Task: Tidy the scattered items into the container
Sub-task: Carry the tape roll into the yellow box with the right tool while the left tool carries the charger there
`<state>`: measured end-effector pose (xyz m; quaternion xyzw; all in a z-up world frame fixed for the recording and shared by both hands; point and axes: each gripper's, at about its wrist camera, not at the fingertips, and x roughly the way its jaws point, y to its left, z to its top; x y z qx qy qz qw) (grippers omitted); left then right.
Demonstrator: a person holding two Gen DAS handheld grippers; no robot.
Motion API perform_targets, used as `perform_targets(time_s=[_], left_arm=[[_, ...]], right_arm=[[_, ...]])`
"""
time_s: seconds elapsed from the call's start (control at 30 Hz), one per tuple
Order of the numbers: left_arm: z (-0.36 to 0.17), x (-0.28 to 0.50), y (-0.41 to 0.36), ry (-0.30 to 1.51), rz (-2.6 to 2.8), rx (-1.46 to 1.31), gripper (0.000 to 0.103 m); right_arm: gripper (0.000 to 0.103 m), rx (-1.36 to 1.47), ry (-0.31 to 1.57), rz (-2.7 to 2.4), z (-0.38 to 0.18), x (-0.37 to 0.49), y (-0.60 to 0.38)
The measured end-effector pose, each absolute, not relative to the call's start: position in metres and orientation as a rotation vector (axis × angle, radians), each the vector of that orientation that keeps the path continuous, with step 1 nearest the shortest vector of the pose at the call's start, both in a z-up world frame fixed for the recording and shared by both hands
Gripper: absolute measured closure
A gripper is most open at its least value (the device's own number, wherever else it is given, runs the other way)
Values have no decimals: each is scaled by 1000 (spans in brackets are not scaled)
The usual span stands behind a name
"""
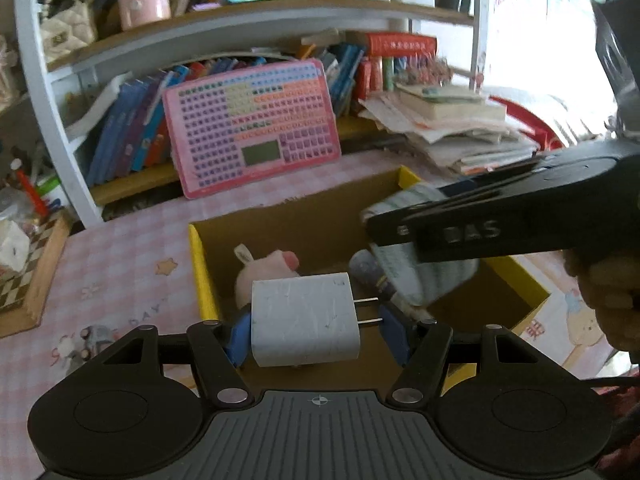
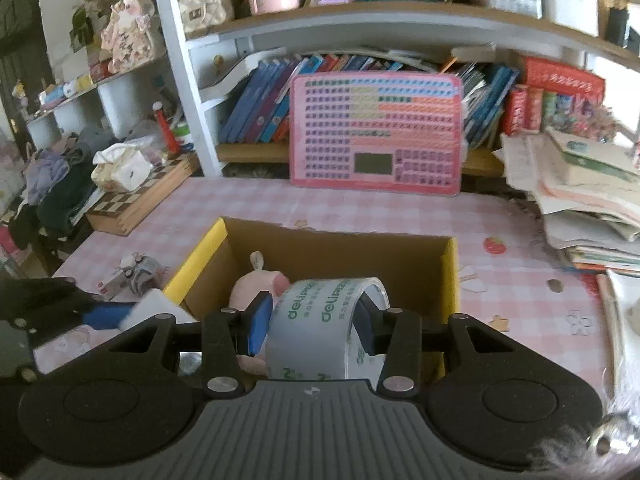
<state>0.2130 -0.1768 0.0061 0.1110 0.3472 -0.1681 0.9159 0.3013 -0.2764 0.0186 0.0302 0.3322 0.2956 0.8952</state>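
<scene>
My left gripper (image 1: 316,336) is shut on a white charger plug (image 1: 304,320), its prongs against the right blue pad, just over the near edge of an open cardboard box with yellow rims (image 1: 200,280). A pink plush toy (image 1: 272,264) and a dark tube-like item (image 1: 370,274) lie inside. From the right, my right gripper (image 1: 416,216) reaches over the box. In the right wrist view that gripper (image 2: 316,324) is shut on a roll of clear tape (image 2: 320,316) above the box (image 2: 452,272) and the plush (image 2: 256,284). The left gripper (image 2: 120,312) shows at the left with the charger (image 2: 152,304).
A pink key-grid board (image 2: 376,136) leans on the bookshelf behind the box. A pile of books and papers (image 2: 580,200) fills the right side, a chessboard case with tissues (image 2: 132,196) the left. A small toy car (image 2: 140,272) lies left of the box on the pink checked tablecloth.
</scene>
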Motion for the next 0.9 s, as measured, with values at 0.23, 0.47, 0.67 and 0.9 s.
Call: perform_targets(time_s=[0.23, 0.47, 0.67, 0.9], left_arm=[[-14, 226, -187, 802, -363, 281, 37], [-31, 235, -182, 874, -357, 255, 37], [-32, 237, -184, 882, -373, 237, 37], [-30, 235, -185, 875, -367, 234, 34]], right_arm=[[62, 70, 822, 661, -6, 332, -252], [62, 101, 999, 725, -32, 360, -232], [65, 180, 1126, 758, -45, 377, -225], [50, 183, 1132, 751, -44, 380, -222]])
